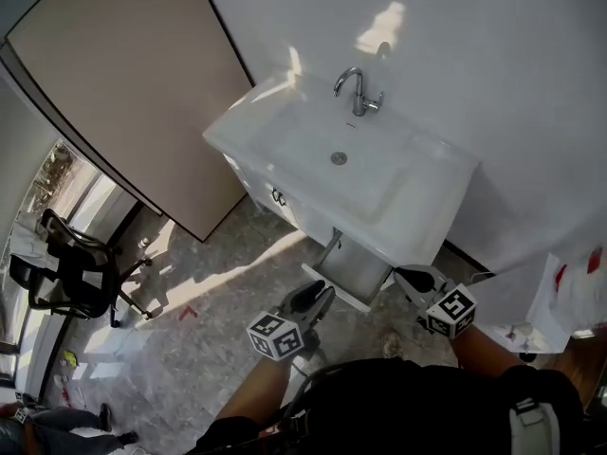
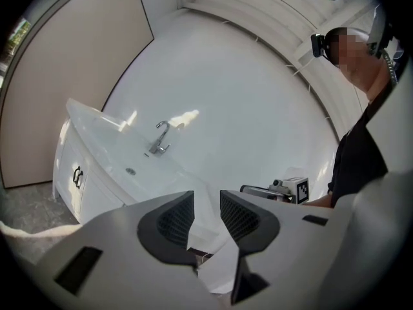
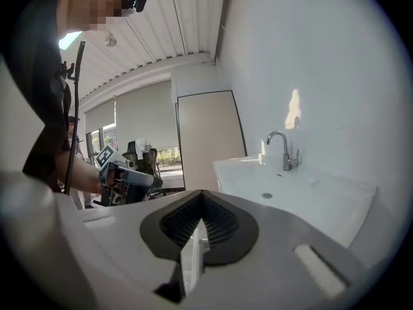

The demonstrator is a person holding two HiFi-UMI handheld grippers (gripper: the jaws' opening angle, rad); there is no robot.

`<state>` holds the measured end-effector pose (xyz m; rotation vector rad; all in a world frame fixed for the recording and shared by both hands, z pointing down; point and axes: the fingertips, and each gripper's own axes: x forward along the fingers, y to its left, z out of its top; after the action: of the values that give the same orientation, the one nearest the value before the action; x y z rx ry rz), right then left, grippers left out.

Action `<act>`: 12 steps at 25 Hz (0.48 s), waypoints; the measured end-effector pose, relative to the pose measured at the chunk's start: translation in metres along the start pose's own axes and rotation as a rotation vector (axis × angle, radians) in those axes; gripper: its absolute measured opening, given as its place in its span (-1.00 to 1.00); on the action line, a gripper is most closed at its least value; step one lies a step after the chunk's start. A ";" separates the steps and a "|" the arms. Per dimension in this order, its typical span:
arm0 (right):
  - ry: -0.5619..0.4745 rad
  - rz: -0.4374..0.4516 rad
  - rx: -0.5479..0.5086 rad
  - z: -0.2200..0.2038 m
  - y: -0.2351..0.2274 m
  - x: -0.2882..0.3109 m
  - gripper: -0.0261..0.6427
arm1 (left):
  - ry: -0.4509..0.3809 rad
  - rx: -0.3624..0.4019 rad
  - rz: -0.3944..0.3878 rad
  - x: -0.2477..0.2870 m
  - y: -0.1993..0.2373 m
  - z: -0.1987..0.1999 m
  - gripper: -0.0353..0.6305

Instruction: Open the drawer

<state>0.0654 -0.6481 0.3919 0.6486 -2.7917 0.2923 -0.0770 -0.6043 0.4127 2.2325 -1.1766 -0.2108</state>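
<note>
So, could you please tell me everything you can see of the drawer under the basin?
The drawer stands pulled out from the white vanity, just under the front edge of the basin. Its inside looks grey and smooth, with low side walls and nothing visible in it; a white front panel closes the near end. The left claw and right claw hover close to that end; whether either touches it cannot be told.
</note>
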 end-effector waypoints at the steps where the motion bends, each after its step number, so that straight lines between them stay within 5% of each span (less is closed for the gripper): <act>1: -0.007 0.001 -0.003 0.011 0.000 -0.003 -0.93 | -0.015 0.010 -0.007 -0.002 -0.008 0.012 -0.52; 12: -0.064 0.013 -0.072 0.106 0.001 -0.044 -0.93 | -0.140 0.124 -0.040 -0.017 -0.079 0.100 -0.88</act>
<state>0.0817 -0.6565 0.2786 0.6341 -2.8535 0.1753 -0.0722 -0.6005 0.2842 2.3837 -1.2497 -0.3228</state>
